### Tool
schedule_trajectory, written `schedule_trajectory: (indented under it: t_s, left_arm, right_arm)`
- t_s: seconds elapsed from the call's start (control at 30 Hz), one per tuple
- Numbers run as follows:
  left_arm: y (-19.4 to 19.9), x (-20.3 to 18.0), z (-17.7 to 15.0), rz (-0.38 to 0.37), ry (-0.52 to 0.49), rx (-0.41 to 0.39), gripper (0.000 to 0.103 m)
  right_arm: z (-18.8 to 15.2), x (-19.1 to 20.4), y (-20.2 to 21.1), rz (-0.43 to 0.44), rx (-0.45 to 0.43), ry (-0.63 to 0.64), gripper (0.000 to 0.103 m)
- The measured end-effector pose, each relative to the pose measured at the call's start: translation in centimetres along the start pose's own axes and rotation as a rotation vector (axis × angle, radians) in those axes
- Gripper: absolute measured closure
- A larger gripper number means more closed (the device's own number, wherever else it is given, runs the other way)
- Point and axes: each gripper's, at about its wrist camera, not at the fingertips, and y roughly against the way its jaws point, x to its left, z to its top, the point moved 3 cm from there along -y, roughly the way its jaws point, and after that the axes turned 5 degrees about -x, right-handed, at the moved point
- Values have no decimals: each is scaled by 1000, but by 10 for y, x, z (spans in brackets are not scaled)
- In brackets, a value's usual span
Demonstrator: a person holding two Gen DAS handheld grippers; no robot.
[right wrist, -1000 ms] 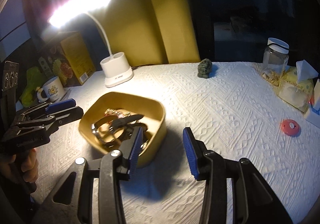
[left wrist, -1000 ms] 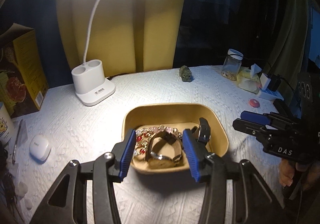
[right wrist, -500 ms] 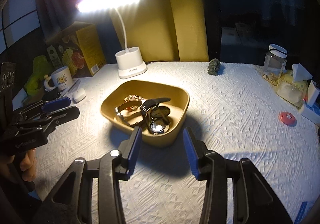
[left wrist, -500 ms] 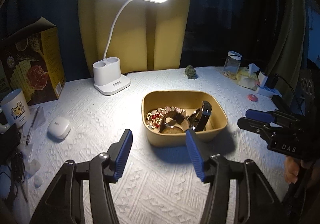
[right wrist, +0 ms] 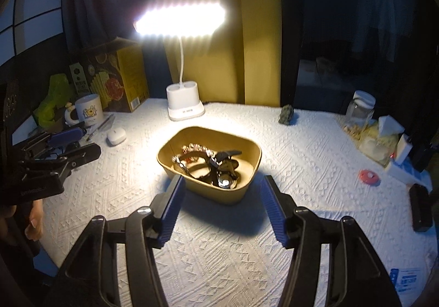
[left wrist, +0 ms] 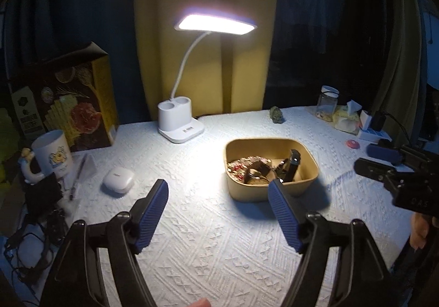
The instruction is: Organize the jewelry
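A tan tray stands mid-table on the white cloth. In it lie a beaded bracelet, a brown-strap watch and dark watches. My left gripper is open and empty, held above the cloth in front and to the left of the tray. My right gripper is open and empty, its fingers spread to either side of the tray's near wall, held back above it. Each gripper also shows in the other's view, the right and the left.
A lit white desk lamp stands behind the tray. At the left are a food box, a mug, a pen, a white earbud case and cables. At the right are a jar, tissues, a red disc and a small figurine.
Both grippers have drawn back and up from the tray. The left one was close over the jewelry a second ago. Both stayed open and empty.
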Motion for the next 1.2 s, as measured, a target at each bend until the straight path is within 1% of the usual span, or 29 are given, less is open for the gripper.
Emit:
schedule_trajectory:
  t_s: [0.07,0.17,0.3,0.77,1.2]
  left_arm:
    - [8,3,3,8,3,-25,24]
    - [18,7,7,-9,23,-56,21]
    - [28,10,8,-12,30,-85,19]
    - [39,4,6,-11,33,-110,19]
    - [45,-8,6,-35,21,-119,19]
  right_arm:
    - [4,3,9,-7,-19,5,46]
    - [8,6,20,-19,-40,12,43]
    - [8,7,29,-30,-51,13,42]
    - [1,1,38,-33,-58,5,42]
    - [-4,-6,41,-34,-59,-3,41]
